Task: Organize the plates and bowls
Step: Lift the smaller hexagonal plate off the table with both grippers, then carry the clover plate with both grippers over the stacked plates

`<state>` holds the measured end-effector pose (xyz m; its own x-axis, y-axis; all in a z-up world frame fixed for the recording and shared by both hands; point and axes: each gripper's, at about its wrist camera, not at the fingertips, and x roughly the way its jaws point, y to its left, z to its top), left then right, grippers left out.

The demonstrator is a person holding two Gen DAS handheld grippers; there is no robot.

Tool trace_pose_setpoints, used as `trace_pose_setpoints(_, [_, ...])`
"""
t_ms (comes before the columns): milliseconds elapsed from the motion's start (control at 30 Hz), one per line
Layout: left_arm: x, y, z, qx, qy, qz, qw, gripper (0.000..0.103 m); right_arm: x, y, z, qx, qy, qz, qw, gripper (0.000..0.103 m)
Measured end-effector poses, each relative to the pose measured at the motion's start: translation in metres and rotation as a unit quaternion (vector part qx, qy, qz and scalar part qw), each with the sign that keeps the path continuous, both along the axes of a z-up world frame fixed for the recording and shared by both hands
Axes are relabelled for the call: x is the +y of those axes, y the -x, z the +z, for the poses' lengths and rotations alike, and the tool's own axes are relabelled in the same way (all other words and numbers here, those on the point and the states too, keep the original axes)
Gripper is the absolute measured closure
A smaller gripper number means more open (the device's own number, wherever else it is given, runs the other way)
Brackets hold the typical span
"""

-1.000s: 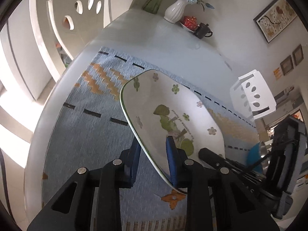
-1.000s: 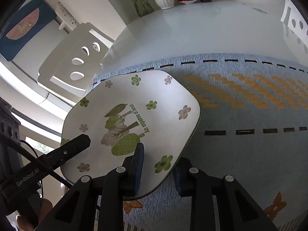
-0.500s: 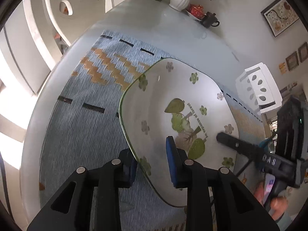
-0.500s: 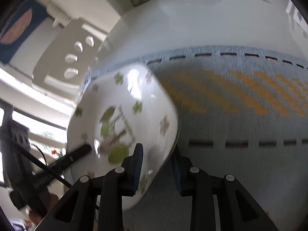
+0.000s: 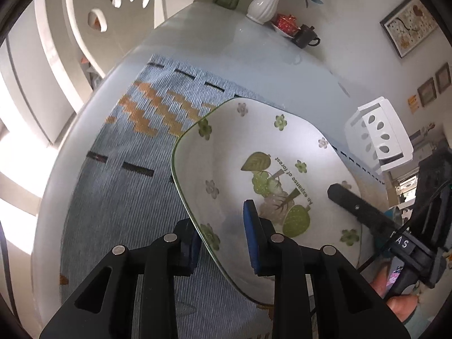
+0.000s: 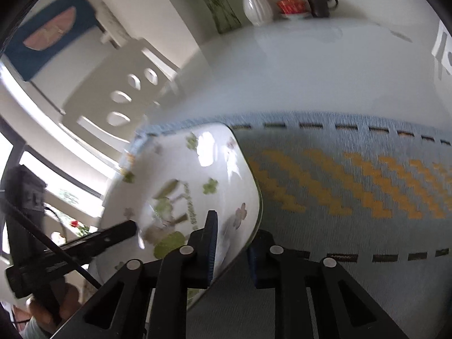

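1. Both tongs are on the same square plate (image 5: 254, 175). My left gripper (image 5: 221, 243) pinches its near rim, one blue pad under, one on the face. My right gripper (image 6: 231, 244) pinches the opposite rim; its figure has dropped to its lowest, so I read it as clamped.
2. The plate is tilted up off the blue woven placemat (image 5: 118, 197), ahead of and between the two tongs. I can't tell whether its far edge touches the mat.
3. To do it well: move both hands together at the same tilt. Any twist between them levers glazed ceramic out of the pads. The grip is shallow on the rim, so I'd go slow and avoid jerks.
4. The right view is blurred, so I don't trust edge detail there.
5. Surroundings: a white vase with flowers (image 5: 267, 5), a red item on a saucer (image 5: 286, 24) and a dark teapot (image 5: 306, 35) sit well beyond the plate at the table's far side, not in the way. A white chair (image 5: 378, 135) stands off to the right of my left tong.
6. No other plates or bowls are visible, so where this one goes is unclear.
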<state>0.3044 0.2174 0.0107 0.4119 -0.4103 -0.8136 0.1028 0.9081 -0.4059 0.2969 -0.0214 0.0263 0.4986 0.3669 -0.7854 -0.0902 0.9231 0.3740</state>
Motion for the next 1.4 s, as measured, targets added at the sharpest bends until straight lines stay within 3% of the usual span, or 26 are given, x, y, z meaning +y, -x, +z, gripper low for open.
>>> trace_pose_setpoints(400, [-0.004,0.013,0.024,-0.026,0.005,-0.016,0.9995,0.080,-0.010,0.010,0.018,-0.014,-0.007,-0.007,1.000,0.085])
trace_pose_setpoints(667, [0.001,0.044,0.085,-0.084,0.010,-0.023,0.9962,0.080,-0.006,0.038,0.076,-0.057,-0.011,-0.018,0.998,0.085])
trace_pose_setpoints(967, [0.008,0.110,0.148,-0.136,0.020,-0.013,0.9904,0.080,0.007,0.107,0.145,-0.098,-0.005,-0.021,0.995,0.084])
trace_pose_setpoints(1167, [0.017,0.162,0.154,-0.130,0.037,-0.013,0.9908,0.080,0.013,0.161,0.156,-0.098,-0.011,-0.030,0.995,0.084])
trace_pose_setpoints(1400, [0.023,0.224,0.137,-0.104,0.031,-0.015,0.9940,0.080,0.028,0.222,0.152,-0.086,-0.002,-0.025,0.996,0.084])
